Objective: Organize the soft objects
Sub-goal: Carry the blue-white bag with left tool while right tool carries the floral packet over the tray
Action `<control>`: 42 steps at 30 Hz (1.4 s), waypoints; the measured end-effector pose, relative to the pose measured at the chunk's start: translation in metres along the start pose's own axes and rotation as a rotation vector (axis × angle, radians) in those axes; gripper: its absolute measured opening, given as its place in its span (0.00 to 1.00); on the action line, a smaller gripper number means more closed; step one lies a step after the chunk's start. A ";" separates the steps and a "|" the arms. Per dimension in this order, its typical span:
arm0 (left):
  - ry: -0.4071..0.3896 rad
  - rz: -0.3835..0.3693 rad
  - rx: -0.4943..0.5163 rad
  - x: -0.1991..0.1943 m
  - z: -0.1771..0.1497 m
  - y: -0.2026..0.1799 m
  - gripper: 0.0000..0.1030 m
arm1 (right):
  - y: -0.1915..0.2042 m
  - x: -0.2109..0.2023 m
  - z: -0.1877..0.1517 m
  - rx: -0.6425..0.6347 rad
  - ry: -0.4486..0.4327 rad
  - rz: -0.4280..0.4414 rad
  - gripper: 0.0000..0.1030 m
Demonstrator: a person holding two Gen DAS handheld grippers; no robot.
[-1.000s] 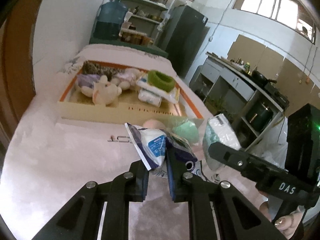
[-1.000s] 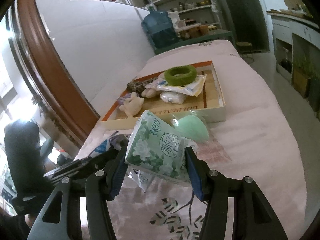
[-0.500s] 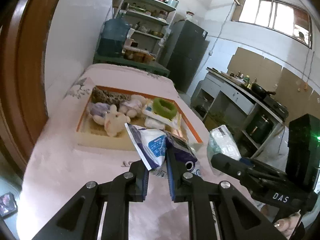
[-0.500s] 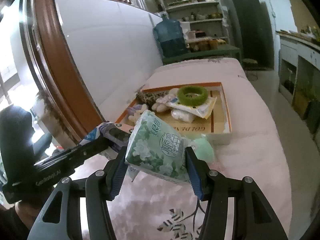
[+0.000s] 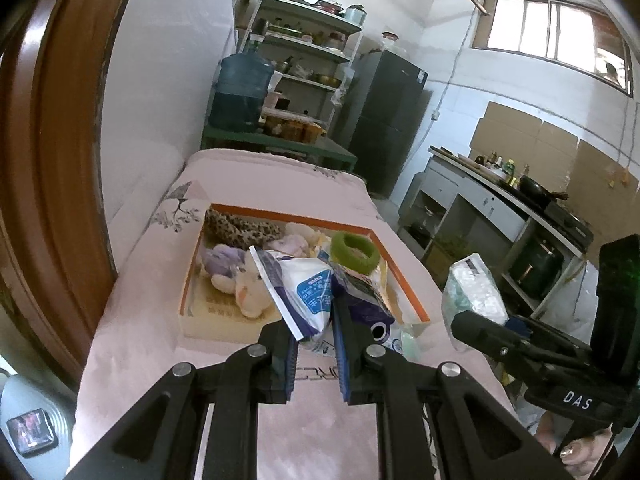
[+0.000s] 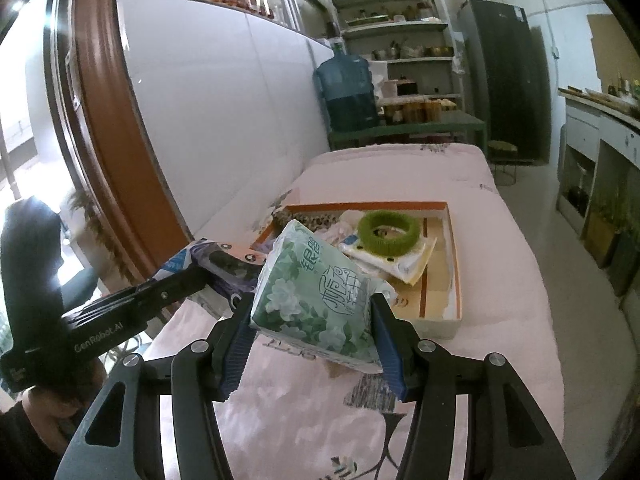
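The left gripper (image 5: 314, 330) is clamped on a white and blue plastic packet (image 5: 305, 290), which it holds up in the air in front of the cardboard box (image 5: 224, 326). The right gripper (image 6: 310, 334) is clamped on a green flowered tissue pack (image 6: 316, 294), with one blue pad on each side of the pack. The box stands on a table with a pink cloth (image 6: 400, 168). Inside the box lie a green fuzzy ring (image 6: 388, 232) on top of flat packets, a leopard-print cloth (image 5: 240, 230), and a small plush toy (image 5: 248, 288).
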State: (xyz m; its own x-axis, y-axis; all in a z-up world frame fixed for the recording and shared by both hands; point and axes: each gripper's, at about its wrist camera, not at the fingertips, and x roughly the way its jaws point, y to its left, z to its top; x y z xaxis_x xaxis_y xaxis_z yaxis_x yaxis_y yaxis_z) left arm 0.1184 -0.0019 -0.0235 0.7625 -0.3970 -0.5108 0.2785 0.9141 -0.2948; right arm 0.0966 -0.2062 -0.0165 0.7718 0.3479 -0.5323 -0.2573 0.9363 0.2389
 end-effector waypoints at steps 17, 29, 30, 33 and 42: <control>-0.079 0.016 -0.035 0.019 0.040 0.007 0.16 | -0.010 0.020 0.035 0.004 -0.039 -0.022 0.56; -0.093 0.023 -0.068 0.040 0.055 0.016 0.16 | -0.015 0.041 0.048 0.012 -0.041 -0.030 0.56; -0.095 0.024 -0.071 0.041 0.056 0.017 0.16 | -0.015 0.043 0.049 0.013 -0.039 -0.031 0.56; -0.098 0.026 -0.083 0.047 0.058 0.023 0.16 | -0.017 0.049 0.050 0.018 -0.033 -0.032 0.56; -0.082 0.029 -0.113 0.069 0.062 0.036 0.16 | -0.020 0.071 0.051 0.017 -0.008 -0.036 0.56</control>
State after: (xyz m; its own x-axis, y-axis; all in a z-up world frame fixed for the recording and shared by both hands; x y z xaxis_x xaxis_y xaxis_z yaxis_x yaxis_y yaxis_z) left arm 0.2169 0.0090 -0.0190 0.8157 -0.3584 -0.4540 0.1918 0.9081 -0.3724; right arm 0.1864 -0.2023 -0.0178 0.7849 0.3134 -0.5345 -0.2191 0.9473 0.2337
